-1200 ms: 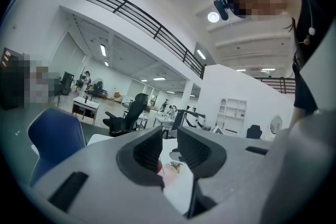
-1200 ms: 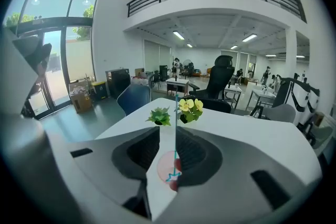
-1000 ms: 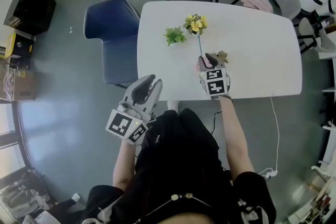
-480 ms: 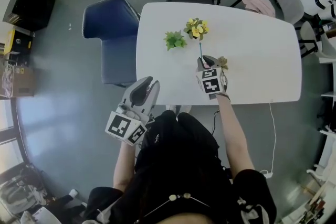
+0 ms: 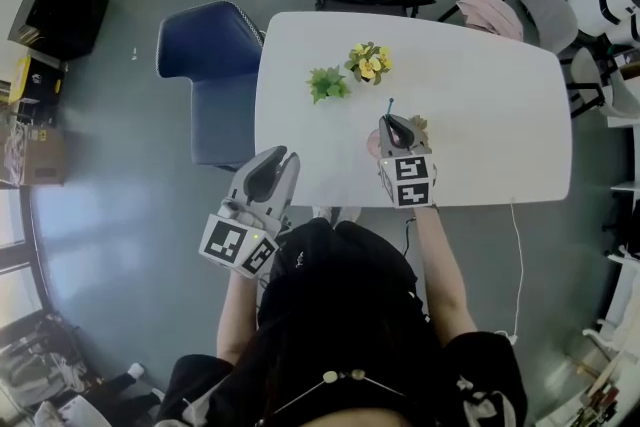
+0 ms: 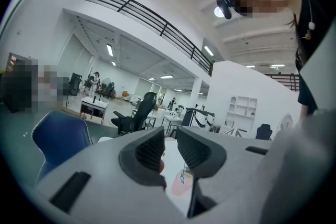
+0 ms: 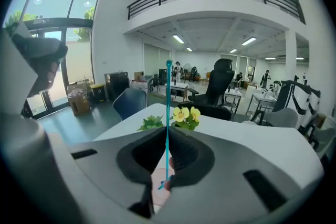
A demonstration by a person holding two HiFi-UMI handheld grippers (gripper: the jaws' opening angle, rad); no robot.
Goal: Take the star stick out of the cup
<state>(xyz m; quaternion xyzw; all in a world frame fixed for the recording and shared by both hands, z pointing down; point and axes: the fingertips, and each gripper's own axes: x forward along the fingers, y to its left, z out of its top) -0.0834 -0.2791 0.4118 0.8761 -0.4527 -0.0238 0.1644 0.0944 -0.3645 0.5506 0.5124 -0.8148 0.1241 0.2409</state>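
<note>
The right gripper (image 7: 167, 136) is clenched on the thin teal star stick (image 7: 168, 102), with the pink cup (image 5: 374, 143) just below it. Yellow flowers (image 7: 186, 114) and a leafy plant (image 7: 152, 123) stand beyond. The left gripper (image 6: 169, 147) hangs released, empty.

The white table (image 5: 490, 95) carries a green plant (image 5: 326, 83), yellow flowers (image 5: 369, 62) and a pink cup (image 5: 373, 145).

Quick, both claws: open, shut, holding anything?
Left claw: open, nothing between its jaws.
Right claw: shut on the star stick.

No legible text or numbers anywhere
</note>
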